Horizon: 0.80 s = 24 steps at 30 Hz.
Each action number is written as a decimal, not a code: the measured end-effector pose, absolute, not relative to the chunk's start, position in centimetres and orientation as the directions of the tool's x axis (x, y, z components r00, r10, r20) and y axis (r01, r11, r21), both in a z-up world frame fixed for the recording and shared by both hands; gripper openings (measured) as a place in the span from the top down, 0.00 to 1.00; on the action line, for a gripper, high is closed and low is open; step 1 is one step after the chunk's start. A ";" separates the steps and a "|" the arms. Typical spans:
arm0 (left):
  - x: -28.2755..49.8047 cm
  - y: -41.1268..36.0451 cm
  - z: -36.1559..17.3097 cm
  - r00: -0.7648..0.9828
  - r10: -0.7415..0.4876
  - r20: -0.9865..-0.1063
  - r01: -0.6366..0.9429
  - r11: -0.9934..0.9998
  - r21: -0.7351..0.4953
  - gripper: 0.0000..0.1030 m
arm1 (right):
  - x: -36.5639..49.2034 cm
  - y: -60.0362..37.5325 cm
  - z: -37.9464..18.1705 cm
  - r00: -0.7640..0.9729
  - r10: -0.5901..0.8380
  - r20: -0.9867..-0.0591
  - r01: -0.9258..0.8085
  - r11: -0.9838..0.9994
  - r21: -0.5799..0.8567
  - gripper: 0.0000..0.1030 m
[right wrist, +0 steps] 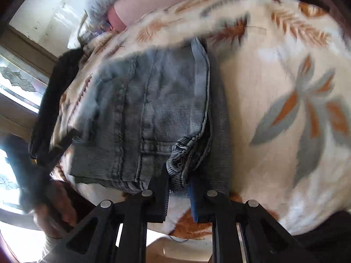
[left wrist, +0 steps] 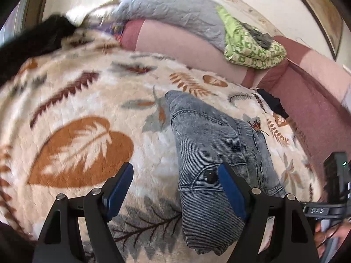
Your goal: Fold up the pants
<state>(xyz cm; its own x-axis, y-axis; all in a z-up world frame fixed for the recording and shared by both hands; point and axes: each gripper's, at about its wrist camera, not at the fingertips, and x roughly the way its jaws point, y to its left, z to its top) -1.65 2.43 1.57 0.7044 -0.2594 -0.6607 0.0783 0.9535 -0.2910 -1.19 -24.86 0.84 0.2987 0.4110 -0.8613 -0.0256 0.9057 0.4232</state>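
Observation:
Folded grey-blue jeans (left wrist: 208,131) lie on a fluffy cream blanket with leaf prints (left wrist: 87,109). My left gripper (left wrist: 175,175) hovers over the near end of the jeans with its jaws wide apart. Its right finger (left wrist: 230,188) sits beside the black waist button (left wrist: 209,176), and its left finger is over bare blanket. In the right wrist view the jeans (right wrist: 153,109) fill the middle. My right gripper (right wrist: 178,186) is shut on a bunched edge of the denim at the near end of the stack.
A black garment (left wrist: 33,43) lies at the blanket's far left edge. A grey quilt (left wrist: 171,13) and a green patterned cloth (left wrist: 252,48) rest on the pink cushion (left wrist: 307,100) behind. A person's hand (right wrist: 50,214) holds the other gripper at the lower left.

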 end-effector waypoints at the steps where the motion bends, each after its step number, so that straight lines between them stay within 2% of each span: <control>1: -1.8 1.9 1.5 0.703 -0.248 -0.667 0.096 0.962 -0.257 0.21 | -1.2 -24.9 1.2 0.293 0.420 -0.859 -0.023 0.901 0.433 0.79; 3: -1.3 0.1 -0.2 0.639 -0.201 -0.743 0.125 0.979 -0.158 0.17 | -1.2 -25.4 1.6 0.276 0.431 -0.859 0.001 0.894 0.448 0.76; 7: -1.5 -0.3 0.0 0.652 -0.169 -0.740 0.129 0.985 -0.111 0.17 | -1.2 -27.2 5.9 0.403 0.384 -0.831 0.030 0.902 0.431 0.76; 11: -1.5 0.2 -0.2 0.642 -0.186 -0.744 0.118 0.983 -0.144 0.17 | -0.2 -26.4 8.5 0.473 0.485 -0.736 -0.031 0.843 0.537 0.72; 13: -1.6 0.2 -0.2 0.644 -0.187 -0.742 0.118 0.982 -0.145 0.17 | 0.8 -25.5 5.8 0.405 0.522 -0.751 -0.029 0.828 0.560 0.71; 15: -1.7 0.2 -0.2 0.646 -0.193 -0.739 0.122 0.981 -0.149 0.17 | 1.6 -24.9 0.4 0.264 0.495 -0.828 0.037 0.852 0.522 0.73; 16: -1.7 0.2 -0.2 0.643 -0.199 -0.740 0.126 0.980 -0.154 0.17 | 1.2 -26.0 -0.9 0.296 0.548 -0.782 0.076 0.803 0.592 0.79; 17: -1.9 0.4 0.1 0.653 -0.206 -0.729 0.125 0.978 -0.164 0.17 | 1.2 -26.6 -0.5 0.293 0.554 -0.779 0.094 0.794 0.600 0.85; 18: -2.1 0.6 0.4 0.661 -0.209 -0.721 0.126 0.978 -0.169 0.17 | 1.5 -26.9 0.3 0.278 0.560 -0.781 0.103 0.791 0.604 0.84; 20: -2.5 1.0 1.3 0.695 -0.221 -0.684 0.122 0.974 -0.190 0.17 | 2.1 -27.1 2.9 0.323 0.524 -0.788 0.076 0.816 0.573 0.79; 22: -2.7 1.3 2.1 0.725 -0.227 -0.650 0.116 0.971 -0.210 0.17 | 3.4 -27.0 5.3 0.370 0.535 -0.759 0.027 0.811 0.585 0.79; 24: -2.2 0.9 1.7 0.701 -0.237 -0.672 0.127 0.970 -0.209 0.17 | 5.5 -27.2 6.7 0.407 0.556 -0.724 0.010 0.790 0.613 0.73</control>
